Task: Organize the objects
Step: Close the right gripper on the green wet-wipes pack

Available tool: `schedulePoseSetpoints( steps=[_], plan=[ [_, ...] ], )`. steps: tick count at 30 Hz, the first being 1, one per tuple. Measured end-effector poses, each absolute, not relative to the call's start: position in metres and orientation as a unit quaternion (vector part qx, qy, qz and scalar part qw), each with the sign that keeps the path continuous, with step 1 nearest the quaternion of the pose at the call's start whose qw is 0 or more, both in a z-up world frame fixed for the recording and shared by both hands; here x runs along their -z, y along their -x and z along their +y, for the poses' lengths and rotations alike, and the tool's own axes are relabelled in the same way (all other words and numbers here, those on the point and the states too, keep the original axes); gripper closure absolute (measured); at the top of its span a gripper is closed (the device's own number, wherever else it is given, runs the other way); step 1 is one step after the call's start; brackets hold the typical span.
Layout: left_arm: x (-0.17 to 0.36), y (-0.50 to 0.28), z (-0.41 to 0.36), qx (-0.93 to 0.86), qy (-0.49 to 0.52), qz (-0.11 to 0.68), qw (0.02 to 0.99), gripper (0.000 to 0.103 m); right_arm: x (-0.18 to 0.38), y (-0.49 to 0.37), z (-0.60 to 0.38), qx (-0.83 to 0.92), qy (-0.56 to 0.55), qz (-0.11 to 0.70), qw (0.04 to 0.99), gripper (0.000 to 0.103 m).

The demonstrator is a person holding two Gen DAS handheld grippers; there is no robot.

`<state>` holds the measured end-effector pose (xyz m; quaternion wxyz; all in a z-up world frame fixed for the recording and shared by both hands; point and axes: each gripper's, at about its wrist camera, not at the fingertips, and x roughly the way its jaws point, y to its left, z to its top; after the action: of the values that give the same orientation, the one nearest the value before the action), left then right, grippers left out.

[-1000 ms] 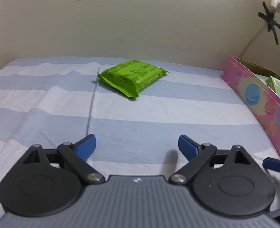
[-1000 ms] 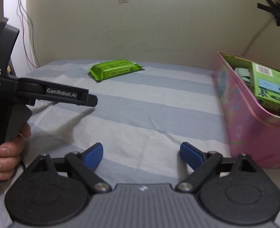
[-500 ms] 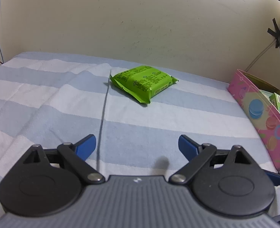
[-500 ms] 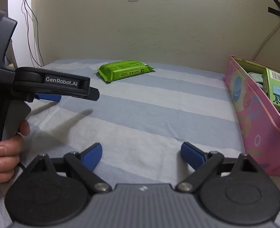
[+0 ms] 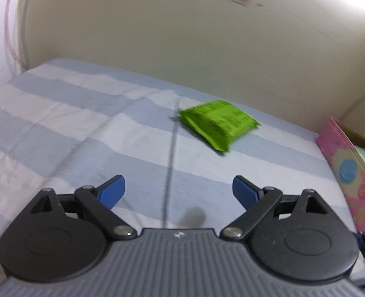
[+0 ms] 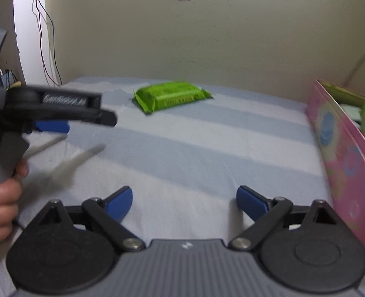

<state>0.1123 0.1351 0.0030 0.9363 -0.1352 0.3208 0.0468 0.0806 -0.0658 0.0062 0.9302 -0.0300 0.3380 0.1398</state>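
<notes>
We judge the step as approach to one green packet (image 5: 219, 125), lying on the striped bed upper centre of frame. Left gripper (image 5: 178, 189) and right gripper (image 6: 183, 200): fingers spread wide, empty. Next: reach, close, carry to one pink box (image 6: 343, 163), right edge.

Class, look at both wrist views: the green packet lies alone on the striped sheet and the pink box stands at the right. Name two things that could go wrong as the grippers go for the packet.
1. The green packet is soft and lies flat on the loose striped sheet; open fingers could pinch cloth with it.
2. The pink box already holds cartons, so the packet might catch on its rim or not fit.
</notes>
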Motion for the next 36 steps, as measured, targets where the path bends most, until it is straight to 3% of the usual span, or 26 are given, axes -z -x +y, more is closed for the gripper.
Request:
schedulePoseSetpoints(
  steps=[9,13,22,29,36],
  plan=[
    [-0.002,-0.112,0.18,-0.098,0.234,0.315,0.915,0.008,-0.033,-0.173,-0.041,-0.154,-0.06,0.323,0.932,0.004],
    [-0.003,-0.113,0.179,-0.1,0.242,0.314,0.912,0.008,-0.035,-0.218,-0.015,-0.167,-0.019,0.307,0.937,0.0],
    [-0.002,-0.119,0.169,-0.089,0.222,0.322,0.916,0.005,-0.008,-0.307,0.001,-0.162,0.004,0.371,0.914,0.0],
    [-0.002,-0.119,0.166,-0.086,0.22,0.323,0.916,0.004,-0.001,-0.307,-0.012,-0.2,-0.027,0.378,0.904,0.003],
    [-0.001,-0.119,0.166,-0.085,0.223,0.322,0.916,0.004,-0.005,-0.25,-0.024,-0.235,-0.015,0.37,0.898,0.005]
  ],
)
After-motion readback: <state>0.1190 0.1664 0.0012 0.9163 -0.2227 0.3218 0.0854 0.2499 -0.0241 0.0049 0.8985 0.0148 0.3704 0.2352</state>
